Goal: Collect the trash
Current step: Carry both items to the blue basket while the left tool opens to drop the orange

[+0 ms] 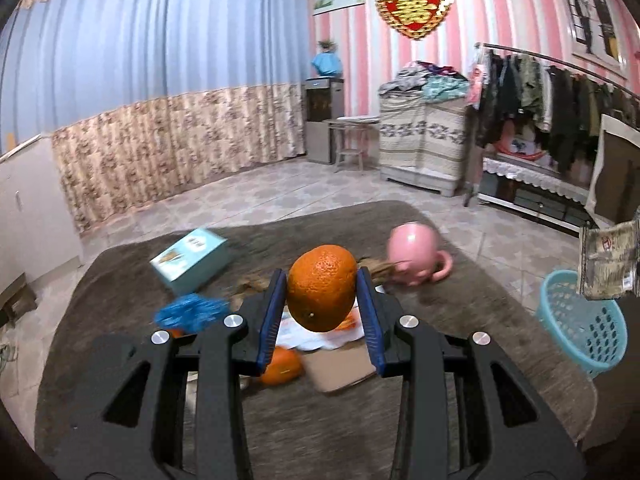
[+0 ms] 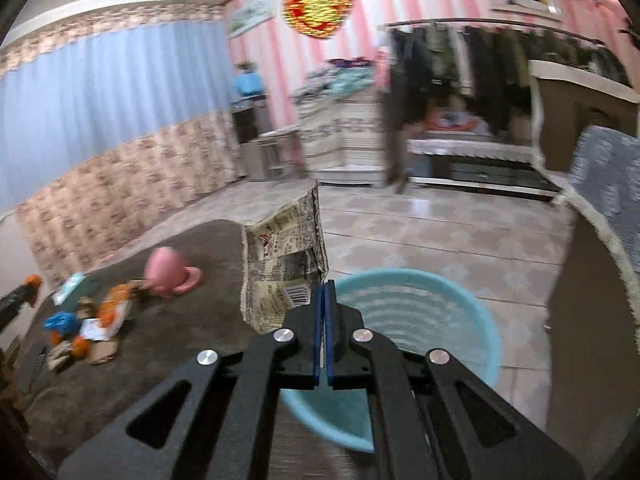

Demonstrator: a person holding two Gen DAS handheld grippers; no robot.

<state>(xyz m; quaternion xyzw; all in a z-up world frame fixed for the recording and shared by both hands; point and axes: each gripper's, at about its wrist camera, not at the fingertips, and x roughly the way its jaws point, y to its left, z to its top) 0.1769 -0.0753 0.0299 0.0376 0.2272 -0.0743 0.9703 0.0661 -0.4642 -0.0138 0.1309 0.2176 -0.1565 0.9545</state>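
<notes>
A: Left gripper (image 1: 322,292) — clamped on an orange (image 1: 322,288), pinched at both sides by the blue pads, held clear above the brown-covered tabletop (image 1: 120,280).

B: Right gripper (image 2: 324,292)?

A: Jaws together on the lower corner of a newsprint-patterned paper bag (image 2: 284,256), barcode side showing. Bag stood up from the pinch, tilted left, above the near rim of the blue basket (image 2: 420,320). Basket just off the tabletop edge, on the floor side.

B: Rest of the trash?

A: Left on the tabletop: crumpled blue wrapper (image 1: 188,314), second orange (image 1: 280,366), cardboard piece (image 1: 344,368), white-and-orange packet (image 1: 316,332), teal box (image 1: 192,260). Pink mug (image 1: 416,256) on its side near the far edge — probably not trash.

B: Risks?

A: Orange round and smooth, gripped only across its middle; could have rolled out of the pads on a quick swing and dropped onto the pile or the floor. Bag held by one thin corner; could have torn or slipped, or flopped outside the rim if let go too soon. Both frames blurred, so speed judged a factor. Also a chance of both hands crowding the same basket mouth.

B: Progress?

A: Early. Basket looked empty as far as visible.
</notes>
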